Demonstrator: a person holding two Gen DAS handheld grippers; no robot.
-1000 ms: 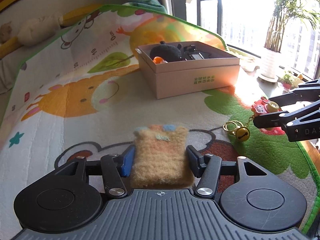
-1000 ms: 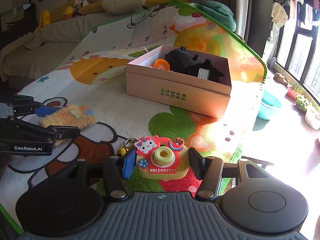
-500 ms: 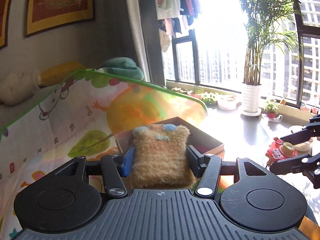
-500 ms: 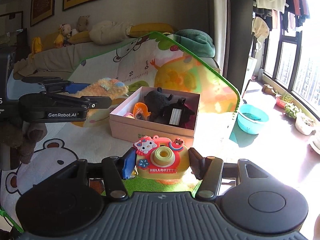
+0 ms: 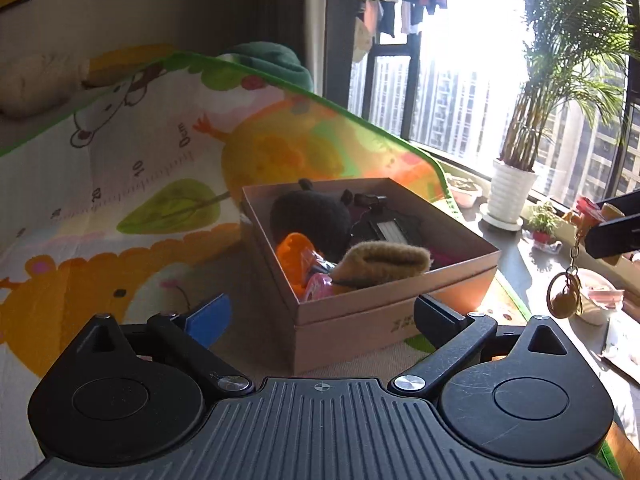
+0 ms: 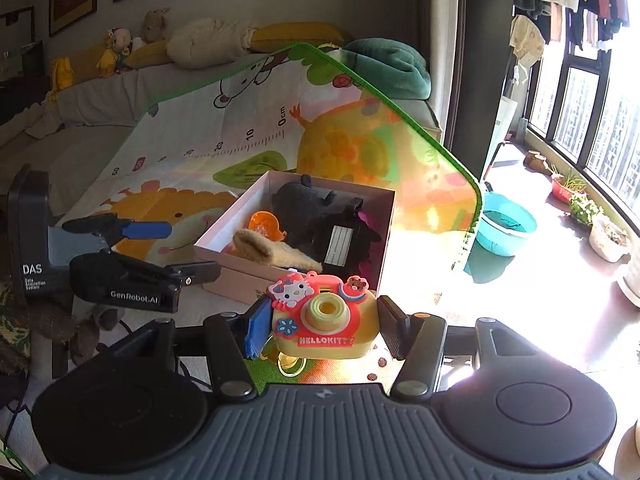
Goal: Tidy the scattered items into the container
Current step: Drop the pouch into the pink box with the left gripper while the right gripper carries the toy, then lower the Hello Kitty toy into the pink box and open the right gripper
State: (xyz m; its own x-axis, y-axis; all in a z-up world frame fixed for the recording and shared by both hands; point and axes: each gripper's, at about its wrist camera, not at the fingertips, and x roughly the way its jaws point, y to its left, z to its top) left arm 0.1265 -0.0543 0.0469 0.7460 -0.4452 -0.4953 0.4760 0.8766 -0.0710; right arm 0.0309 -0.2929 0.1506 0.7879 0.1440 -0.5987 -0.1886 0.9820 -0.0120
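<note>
While your left gripper (image 5: 320,312) has just sprung its jaws wide with nothing between them, the fuzzy orange pouch (image 5: 380,264) lies inside the cardboard box (image 5: 380,312). From the right wrist, your right gripper (image 6: 322,320) clamps the Hello Kitty toy camera (image 6: 326,320) just before the box (image 6: 240,276).

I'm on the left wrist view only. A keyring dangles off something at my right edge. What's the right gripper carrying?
Observer: The right gripper is clamped on a yellow toy camera with a red front.
Operator: Is it over the box?
Observer: Apparently not. In the right wrist view the box shows ahead of the fingers, not under them.
Operator: Are my own jaws clear?
Observer: Seen from the side, the left gripper has just been opening its jaws. Nothing is between them, and the pouch lies in the box.
</note>
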